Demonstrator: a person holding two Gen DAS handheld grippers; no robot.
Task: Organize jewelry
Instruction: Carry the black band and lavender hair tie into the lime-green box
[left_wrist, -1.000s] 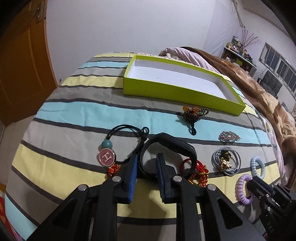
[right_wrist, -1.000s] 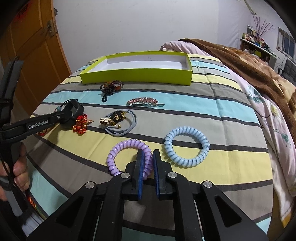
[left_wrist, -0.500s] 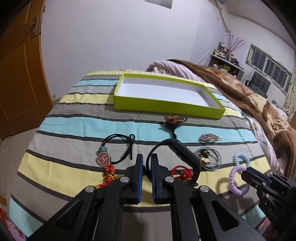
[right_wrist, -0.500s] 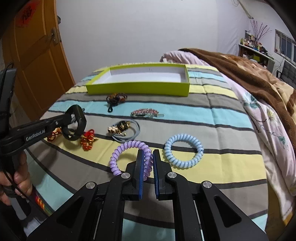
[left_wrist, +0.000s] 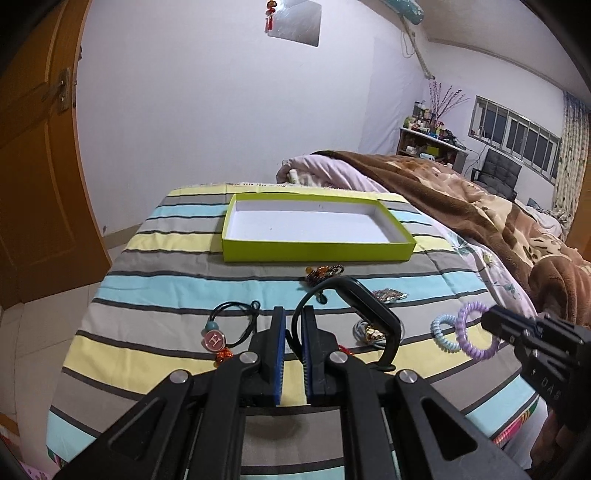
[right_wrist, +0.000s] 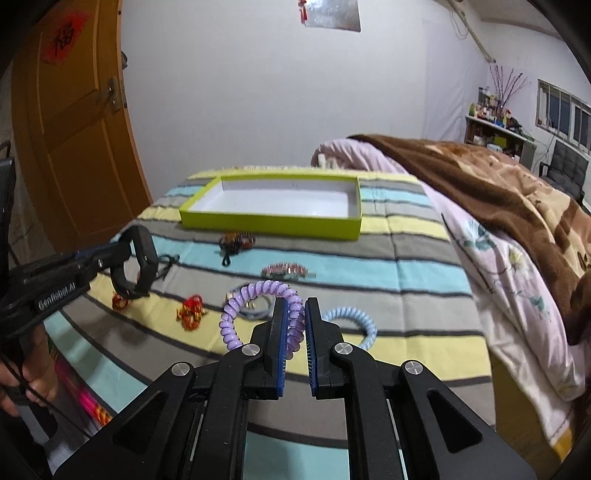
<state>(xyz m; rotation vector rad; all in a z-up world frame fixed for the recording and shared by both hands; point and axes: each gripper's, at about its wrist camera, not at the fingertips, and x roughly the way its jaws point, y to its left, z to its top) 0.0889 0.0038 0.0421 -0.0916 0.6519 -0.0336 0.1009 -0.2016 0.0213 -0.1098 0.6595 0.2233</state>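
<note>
I'm holding both grippers clamped: left gripper (left_wrist: 291, 328) pinching the thin edge of a black plastic wristband loop (left_wrist: 364, 314), right gripper (right_wrist: 295, 325) squeezing a purple coiled-plastic hair tie (right_wrist: 255, 295), both items lifted clear of the striped bedspread (left_wrist: 155, 266). Target is the shallow lime-green cardboard box with white floor (left_wrist: 317, 251), sitting straight ahead of both grippers on the far part of the bed, long axis running left-right across my view. I judge the left gripper is lined up nearer the box's middle and the right nearer its right end. I'm expecting a forward carry over the near wall. The remaining pieces are lying on the bedspread in between.
</note>
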